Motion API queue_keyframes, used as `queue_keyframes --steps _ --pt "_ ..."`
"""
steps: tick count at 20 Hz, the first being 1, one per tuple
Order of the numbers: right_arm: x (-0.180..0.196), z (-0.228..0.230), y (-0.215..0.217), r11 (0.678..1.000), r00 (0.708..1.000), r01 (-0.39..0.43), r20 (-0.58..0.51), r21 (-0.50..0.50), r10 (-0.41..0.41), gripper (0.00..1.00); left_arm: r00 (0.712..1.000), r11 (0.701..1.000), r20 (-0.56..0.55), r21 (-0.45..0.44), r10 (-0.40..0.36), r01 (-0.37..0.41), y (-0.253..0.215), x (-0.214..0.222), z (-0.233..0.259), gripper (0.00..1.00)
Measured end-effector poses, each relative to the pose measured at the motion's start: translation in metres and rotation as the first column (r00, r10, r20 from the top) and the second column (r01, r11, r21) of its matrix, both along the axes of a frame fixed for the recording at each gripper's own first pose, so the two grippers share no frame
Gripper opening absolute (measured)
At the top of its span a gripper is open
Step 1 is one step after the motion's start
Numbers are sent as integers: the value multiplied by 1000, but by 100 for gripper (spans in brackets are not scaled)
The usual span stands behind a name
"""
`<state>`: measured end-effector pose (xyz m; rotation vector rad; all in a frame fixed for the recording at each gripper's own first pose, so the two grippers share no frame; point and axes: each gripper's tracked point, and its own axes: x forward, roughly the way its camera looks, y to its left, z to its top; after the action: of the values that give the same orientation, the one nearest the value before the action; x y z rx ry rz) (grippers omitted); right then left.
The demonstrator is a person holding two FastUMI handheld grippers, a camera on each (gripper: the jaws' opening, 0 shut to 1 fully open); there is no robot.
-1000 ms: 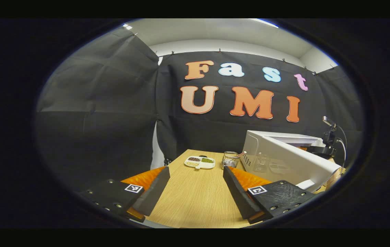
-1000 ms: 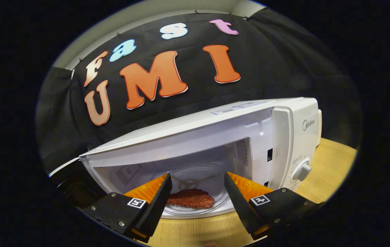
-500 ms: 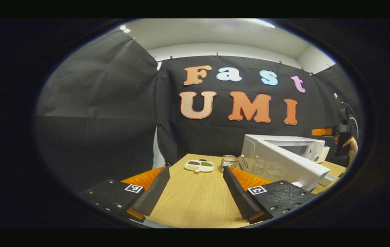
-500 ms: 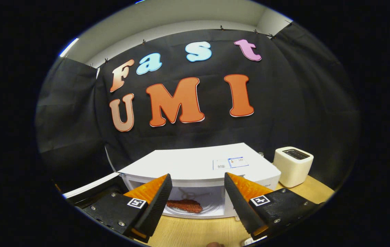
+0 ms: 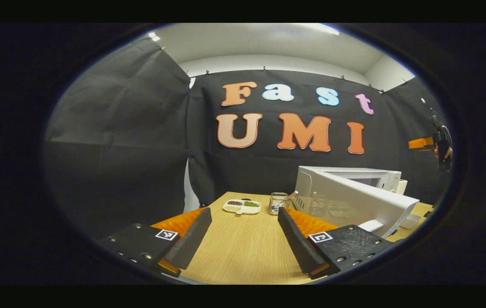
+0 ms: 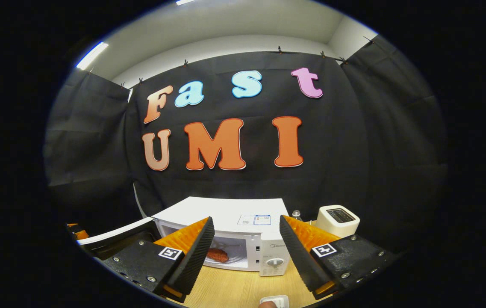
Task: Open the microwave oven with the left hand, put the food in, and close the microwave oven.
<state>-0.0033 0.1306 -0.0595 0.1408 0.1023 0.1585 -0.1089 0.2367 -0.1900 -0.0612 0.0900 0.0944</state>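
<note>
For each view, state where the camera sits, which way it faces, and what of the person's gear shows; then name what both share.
Left gripper view: rides the left tongs, open, facing along the table toward a divided dish, with the microwave's open door to the right.
Right gripper view: rides the right tongs, open, facing the microwave front, the food inside; a toaster stands beside it.
Shared: microwave, open door, table.

Both views low over the table, sharing the microwave, perhaps obliquely.
</note>
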Motion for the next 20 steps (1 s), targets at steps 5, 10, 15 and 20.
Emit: queue_keyframes --steps 5,10,15,20 --pt "-12 6 -19 1000 1000 -7 -2 19 7 95 997 998 -60 20 -51 53 -32 2 -23 67" --pt "-18 7 -39 999 1000 -3 8 33 2 95 992 995 -108 68 -71 78 -71 3 -37 1" --pt "-22 -6 -71 998 999 39 -20 53 -38 95 967 973 -115 32 -225 230 -146 9 -35 0" --pt "-26 -12 -105 994 995 93 -30 49 -92 95 921 921 -105 70 -375 383 -225 15 -23 1"
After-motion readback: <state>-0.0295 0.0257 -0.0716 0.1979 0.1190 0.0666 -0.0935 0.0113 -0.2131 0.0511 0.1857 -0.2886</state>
